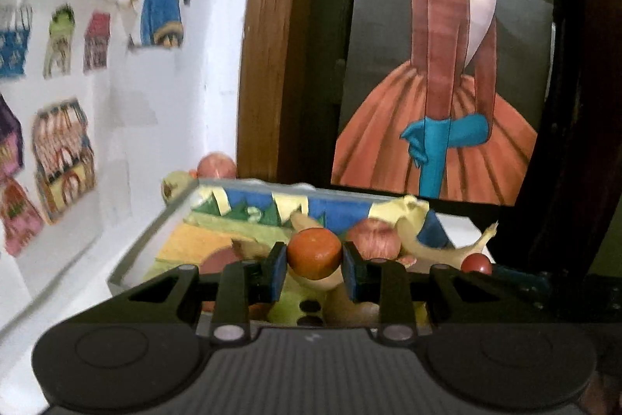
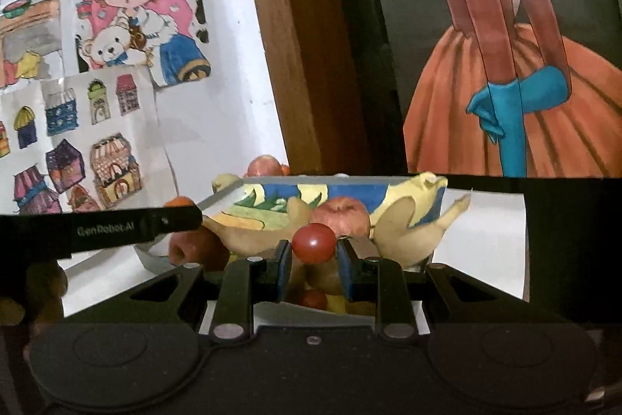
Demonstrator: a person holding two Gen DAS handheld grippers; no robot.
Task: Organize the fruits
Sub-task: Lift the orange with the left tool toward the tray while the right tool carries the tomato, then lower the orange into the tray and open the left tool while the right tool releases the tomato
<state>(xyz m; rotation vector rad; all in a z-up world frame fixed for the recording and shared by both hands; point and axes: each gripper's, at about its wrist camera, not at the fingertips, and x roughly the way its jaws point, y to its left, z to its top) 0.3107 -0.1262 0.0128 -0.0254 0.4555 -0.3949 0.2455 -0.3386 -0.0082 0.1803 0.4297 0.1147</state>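
Observation:
My left gripper [image 1: 314,261] is shut on a round orange fruit [image 1: 314,253], held over the near part of a painted tray [image 1: 144,234]. My right gripper [image 2: 314,253] is shut on a small red tomato [image 2: 314,243] above the same tray [image 2: 311,179]. In the tray lie a red apple [image 2: 344,216], a banana [image 2: 408,236] and another banana [image 2: 248,236]. The left wrist view shows the apple [image 1: 373,240], a banana [image 1: 439,247] and the tomato [image 1: 476,264] to the right. The left gripper's black finger [image 2: 116,228] crosses the right wrist view, with the orange fruit [image 2: 180,202] at its tip.
Behind the tray's far left corner sit another red apple [image 2: 264,164] and a yellowish fruit [image 2: 225,181]. A reddish fruit [image 2: 198,247] lies by the tray's near left rim. The tray rests on a white surface [image 2: 486,240] against a wall with drawings and a dark wooden frame [image 2: 295,65].

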